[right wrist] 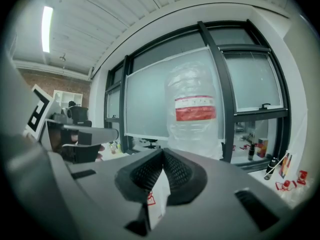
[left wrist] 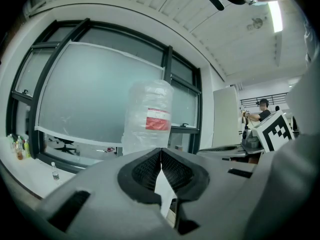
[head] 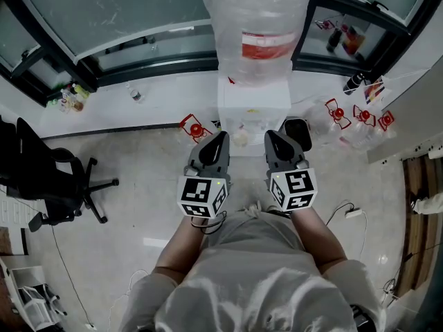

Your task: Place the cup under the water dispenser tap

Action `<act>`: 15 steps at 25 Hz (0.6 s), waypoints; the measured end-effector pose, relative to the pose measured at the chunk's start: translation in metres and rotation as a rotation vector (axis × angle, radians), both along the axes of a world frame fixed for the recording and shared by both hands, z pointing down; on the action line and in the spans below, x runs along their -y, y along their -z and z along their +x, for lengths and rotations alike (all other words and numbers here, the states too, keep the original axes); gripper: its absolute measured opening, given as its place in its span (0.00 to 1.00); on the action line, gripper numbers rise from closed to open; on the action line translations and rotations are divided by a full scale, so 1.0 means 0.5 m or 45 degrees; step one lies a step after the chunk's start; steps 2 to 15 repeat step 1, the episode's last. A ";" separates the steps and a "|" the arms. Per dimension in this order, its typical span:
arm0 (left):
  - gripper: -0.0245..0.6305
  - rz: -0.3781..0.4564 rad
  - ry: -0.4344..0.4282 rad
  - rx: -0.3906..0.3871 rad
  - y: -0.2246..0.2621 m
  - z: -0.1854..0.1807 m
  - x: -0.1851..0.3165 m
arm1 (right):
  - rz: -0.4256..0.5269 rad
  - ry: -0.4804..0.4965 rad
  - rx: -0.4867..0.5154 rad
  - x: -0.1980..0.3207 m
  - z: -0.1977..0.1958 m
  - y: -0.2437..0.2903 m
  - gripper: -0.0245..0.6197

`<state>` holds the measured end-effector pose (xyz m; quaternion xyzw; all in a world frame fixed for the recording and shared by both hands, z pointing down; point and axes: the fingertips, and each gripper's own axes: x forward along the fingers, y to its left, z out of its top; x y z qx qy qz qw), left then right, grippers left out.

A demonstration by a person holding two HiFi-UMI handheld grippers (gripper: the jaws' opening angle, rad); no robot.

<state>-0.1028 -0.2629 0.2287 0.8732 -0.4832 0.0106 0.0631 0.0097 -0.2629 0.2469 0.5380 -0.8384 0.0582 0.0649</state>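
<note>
The white water dispenser (head: pixel 252 109) stands against the window wall, with a big clear bottle with a red label (head: pixel 257 26) on top. The bottle also shows in the left gripper view (left wrist: pixel 149 118) and the right gripper view (right wrist: pixel 194 109). My left gripper (head: pixel 220 137) and right gripper (head: pixel 271 137) are held side by side just in front of the dispenser, both pointing at it. Each has its jaws shut with nothing held (left wrist: pixel 161 151) (right wrist: pixel 163 152). A small pale round thing (head: pixel 240 138), perhaps a cup, sits low at the dispenser's front between the grippers.
A black container (head: pixel 299 131) stands at the dispenser's right. Several empty bottles with red handles (head: pixel 356 120) lie further right, and one (head: pixel 196 126) lies at the left. A black office chair (head: pixel 52 185) is at the far left. A cable and plug (head: pixel 353 213) lie on the floor.
</note>
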 end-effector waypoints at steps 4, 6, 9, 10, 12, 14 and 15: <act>0.07 -0.002 0.000 0.000 -0.001 -0.001 0.001 | -0.001 0.001 -0.002 0.001 -0.001 -0.001 0.08; 0.07 -0.002 0.000 0.000 -0.001 -0.001 0.001 | -0.001 0.001 -0.002 0.001 -0.001 -0.001 0.08; 0.07 -0.002 0.000 0.000 -0.001 -0.001 0.001 | -0.001 0.001 -0.002 0.001 -0.001 -0.001 0.08; 0.07 -0.002 0.000 0.000 -0.001 -0.001 0.001 | -0.001 0.001 -0.002 0.001 -0.001 -0.001 0.08; 0.07 -0.002 0.000 0.000 -0.001 -0.001 0.001 | -0.001 0.001 -0.002 0.001 -0.001 -0.001 0.08; 0.07 -0.002 0.000 0.000 -0.001 -0.001 0.001 | -0.001 0.001 -0.002 0.001 -0.001 -0.001 0.08; 0.07 -0.002 0.000 0.000 -0.001 -0.001 0.001 | -0.001 0.001 -0.002 0.001 -0.001 -0.001 0.08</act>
